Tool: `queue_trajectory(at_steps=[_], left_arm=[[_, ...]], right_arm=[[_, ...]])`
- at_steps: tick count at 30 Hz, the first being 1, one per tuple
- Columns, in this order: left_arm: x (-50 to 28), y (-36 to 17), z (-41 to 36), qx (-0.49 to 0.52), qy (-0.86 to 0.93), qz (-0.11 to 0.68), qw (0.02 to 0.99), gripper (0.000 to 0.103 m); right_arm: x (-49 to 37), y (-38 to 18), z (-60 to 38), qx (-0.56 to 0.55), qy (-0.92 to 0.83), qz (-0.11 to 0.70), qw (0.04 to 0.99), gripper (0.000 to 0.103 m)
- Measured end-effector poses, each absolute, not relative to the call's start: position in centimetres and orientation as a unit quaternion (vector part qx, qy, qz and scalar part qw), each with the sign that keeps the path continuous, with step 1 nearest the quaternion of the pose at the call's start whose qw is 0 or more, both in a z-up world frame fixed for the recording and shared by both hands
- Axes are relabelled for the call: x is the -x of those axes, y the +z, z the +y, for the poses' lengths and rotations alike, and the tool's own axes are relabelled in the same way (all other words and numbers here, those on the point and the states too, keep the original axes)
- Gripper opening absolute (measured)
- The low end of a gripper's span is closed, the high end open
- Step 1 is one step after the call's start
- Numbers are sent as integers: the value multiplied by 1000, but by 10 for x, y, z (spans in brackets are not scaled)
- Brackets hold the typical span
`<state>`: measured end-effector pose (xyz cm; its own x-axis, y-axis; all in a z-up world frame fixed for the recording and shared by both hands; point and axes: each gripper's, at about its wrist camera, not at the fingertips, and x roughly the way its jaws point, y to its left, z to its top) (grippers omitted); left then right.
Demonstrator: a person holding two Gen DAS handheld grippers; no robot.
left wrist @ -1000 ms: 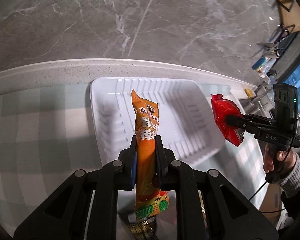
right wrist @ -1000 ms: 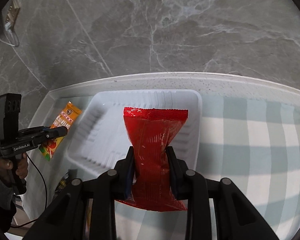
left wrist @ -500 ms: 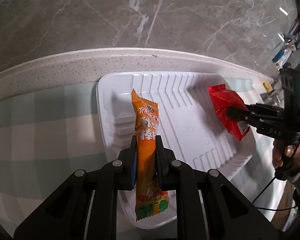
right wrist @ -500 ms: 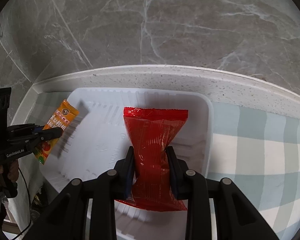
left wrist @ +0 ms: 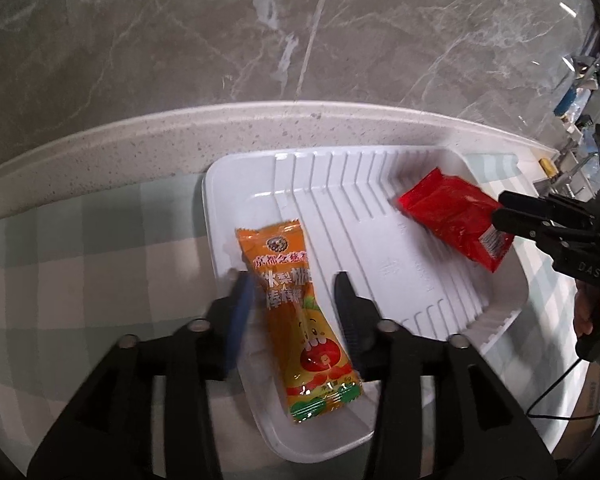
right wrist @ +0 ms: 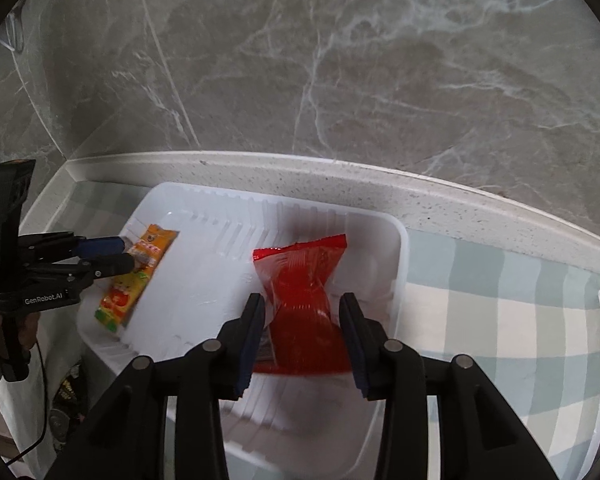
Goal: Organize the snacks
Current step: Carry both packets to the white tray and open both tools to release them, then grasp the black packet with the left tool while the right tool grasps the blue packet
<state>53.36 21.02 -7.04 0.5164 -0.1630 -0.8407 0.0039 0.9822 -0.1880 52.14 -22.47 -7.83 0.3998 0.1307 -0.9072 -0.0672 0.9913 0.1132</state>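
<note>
The left gripper fills the lower middle of the left wrist view, its jaws opening, with the orange snack packet lying loose between them and a gap showing on each side. That packet rests in the white ribbed tray, running from the tray's left-centre down toward its near rim at the bottom of the frame, printed face up. In the right wrist view the same packet sits at the left end of the tray, with the left gripper reaching in from the left edge of the frame.

The right gripper occupies the lower middle of its own view, its jaws also opening; the red snack packet lies between the 2 fingers without either pad pressing it. It rests on the tray's right half, crimped end pointing toward the upper part of the frame. Seen from the left wrist, the red packet is at the right centre, against the tray's sloped right wall, with the right gripper at its near end and a hand below on the handle.

The tray stands on a pale green checked cloth, beside a speckled stone ledge under a grey marble wall.
</note>
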Motion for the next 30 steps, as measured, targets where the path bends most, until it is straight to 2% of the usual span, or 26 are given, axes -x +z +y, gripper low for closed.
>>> queue_trajectory(at_steps=[13,15,30], left_arm=[[-465,-19,197,54,-55,466,882,48],[-446,-15,193,54,-57,468,880,48],[-334,-38,170,74,-74,526,844,48]], right_arm=[[-460,-28,-215,-37,67,519,851,44],[-443,-20,-214,-38,70,516,853,51],[-321,-14,-176,-24,109,544,831,53]])
